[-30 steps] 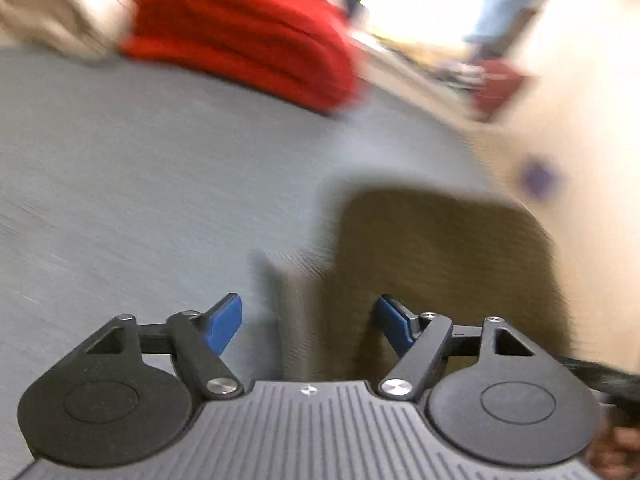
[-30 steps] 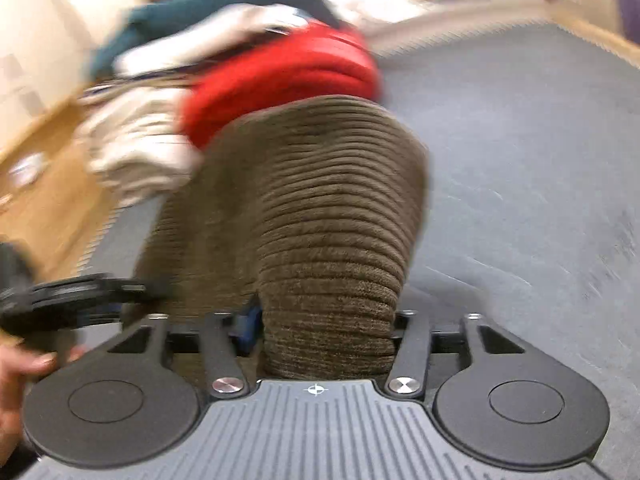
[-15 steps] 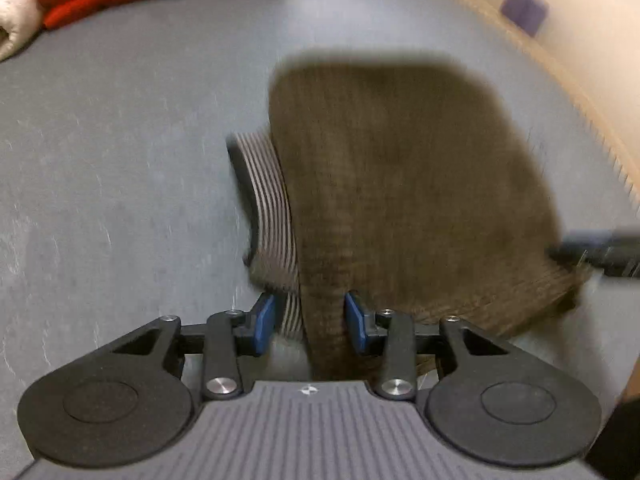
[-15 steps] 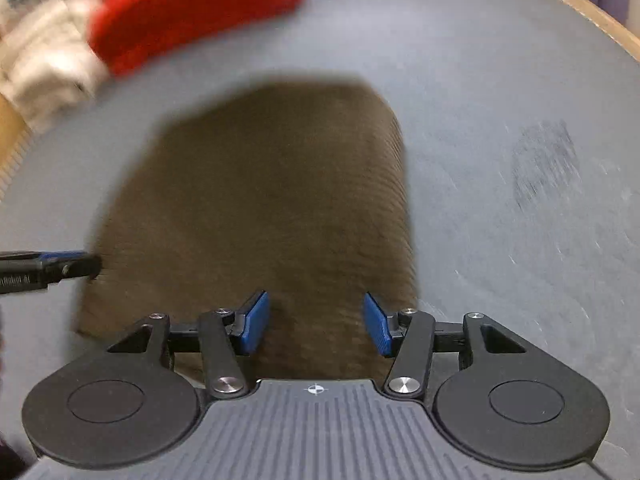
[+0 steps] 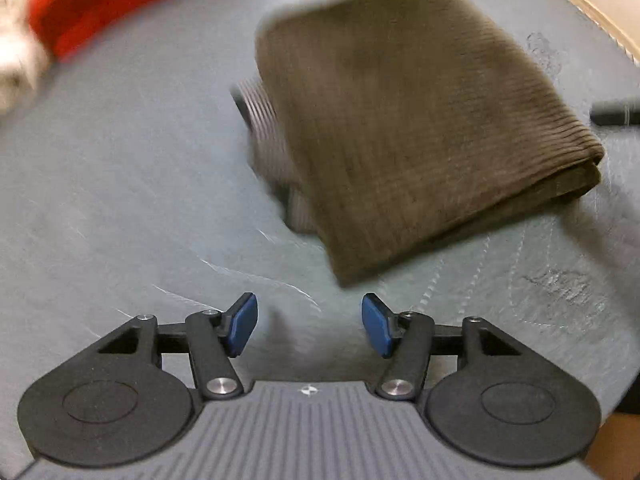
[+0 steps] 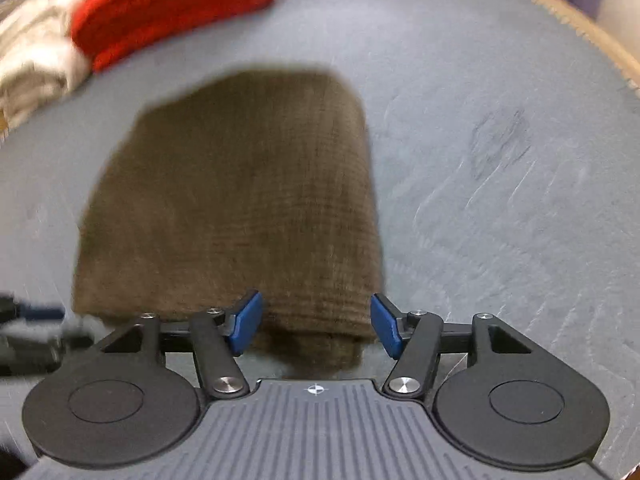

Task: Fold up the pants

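The brown corduroy pants (image 5: 408,120) lie folded in a compact stack on the grey carpet, with a striped lining edge (image 5: 264,116) showing at the left side. My left gripper (image 5: 310,326) is open and empty, just short of the stack's near corner. In the right wrist view the pants (image 6: 240,200) lie straight ahead. My right gripper (image 6: 316,326) is open, its blue pads either side of the stack's near edge without gripping it. The other gripper shows at the left edge (image 6: 32,320).
A red garment (image 6: 168,4) and a cream one (image 6: 36,56) are piled on the far left of the carpet (image 6: 500,160). A wooden border (image 5: 580,4) runs along the carpet's far right edge.
The left gripper let go of the pants, opened and drew back. The right gripper, open half a second ago, pulled back slightly. The pants now lie flat, folded.
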